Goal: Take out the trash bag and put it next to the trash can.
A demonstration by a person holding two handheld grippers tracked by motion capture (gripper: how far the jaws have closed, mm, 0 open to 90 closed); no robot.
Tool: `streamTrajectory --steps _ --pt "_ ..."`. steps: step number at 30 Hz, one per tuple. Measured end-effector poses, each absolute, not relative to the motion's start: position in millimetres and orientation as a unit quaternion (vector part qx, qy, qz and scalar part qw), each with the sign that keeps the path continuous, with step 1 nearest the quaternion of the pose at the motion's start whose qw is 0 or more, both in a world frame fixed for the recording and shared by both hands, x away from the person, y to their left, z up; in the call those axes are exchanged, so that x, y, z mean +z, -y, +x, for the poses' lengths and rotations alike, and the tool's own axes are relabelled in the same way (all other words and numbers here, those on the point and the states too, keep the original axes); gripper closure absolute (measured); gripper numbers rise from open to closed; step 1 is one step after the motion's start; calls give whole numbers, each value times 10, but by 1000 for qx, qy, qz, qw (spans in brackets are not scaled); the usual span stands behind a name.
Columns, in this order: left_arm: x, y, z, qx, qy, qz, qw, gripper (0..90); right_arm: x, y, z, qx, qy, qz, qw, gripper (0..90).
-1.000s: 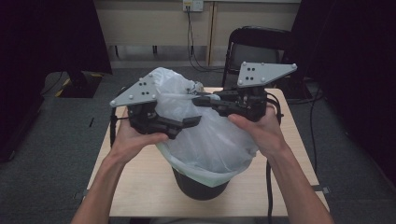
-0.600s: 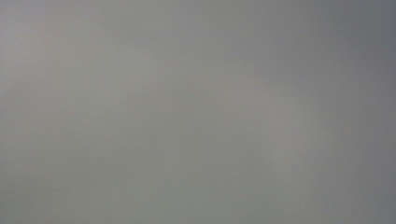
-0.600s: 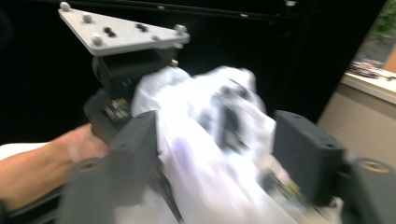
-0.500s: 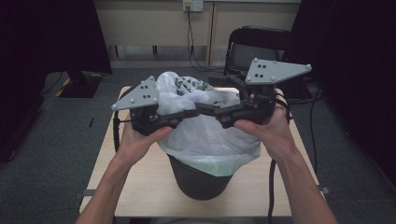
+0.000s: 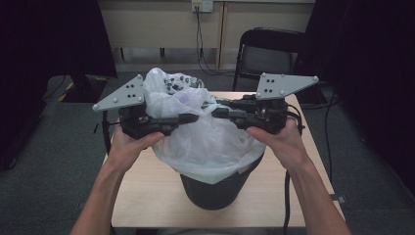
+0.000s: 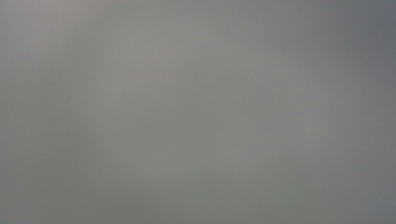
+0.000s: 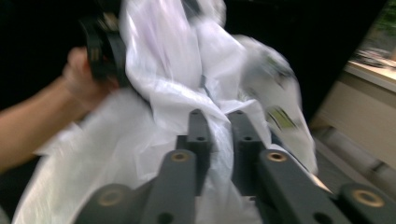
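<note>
The left claw (image 5: 193, 117) pinches the white bag (image 5: 205, 139) from one side, the right claw (image 5: 218, 111) clamps a fold from the other; between them the bag rises from the black bin (image 5: 218, 188) on the worktop (image 5: 147, 196).

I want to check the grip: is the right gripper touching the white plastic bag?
Touching. In the right gripper view, the right gripper has its two black jaws closed on a fold of the white plastic bag, with plastic pinched between them.
</note>
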State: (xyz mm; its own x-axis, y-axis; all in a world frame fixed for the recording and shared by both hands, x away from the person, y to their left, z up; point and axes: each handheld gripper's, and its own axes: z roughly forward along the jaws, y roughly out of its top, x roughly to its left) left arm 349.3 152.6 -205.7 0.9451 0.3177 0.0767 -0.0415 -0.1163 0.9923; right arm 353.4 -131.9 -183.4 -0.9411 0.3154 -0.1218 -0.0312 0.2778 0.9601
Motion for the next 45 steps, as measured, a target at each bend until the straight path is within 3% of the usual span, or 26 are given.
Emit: streamTrajectory --steps 4,9,14,15,19,21,24,26,30,39,45 --pt "-2102 -1387 3495 146 -98 755 631 191 -1743 1206 3512 630 -764 74 114 878" --pt "-2134 -1290 3517 118 -102 749 644 110 -1661 1112 3481 646 -752 71 115 886" --pt "-2184 -1171 3530 105 -106 753 641 92 -1619 1056 3476 669 -731 77 110 900" --pt "-2200 -1150 3524 112 -107 752 641 111 -1620 1049 3481 672 -728 78 111 900" --pt "-2264 -1150 3507 121 -95 745 648 492 -1661 1060 3509 673 -727 84 108 900" --pt "-2282 -1159 3526 118 -97 750 643 617 -1681 1087 3525 669 -730 86 111 874" --pt "-2284 -1175 3547 116 -99 755 638 726 -1727 1141 3532 657 -736 107 125 580" --pt "-2276 -1190 3561 116 -100 757 636 744 -1752 1187 3539 654 -735 121 134 410" --pt "-2249 -1238 3598 124 -109 755 635 746 -1792 1306 3566 652 -729 143 150 255" --pt "-2131 -1419 3662 138 -129 739 647 742 -1774 1618 3562 660 -707 177 182 179" --pt "-2070 -1593 3718 133 -146 720 665 736 -1948 1718 3582 648 -719 191 166 168"
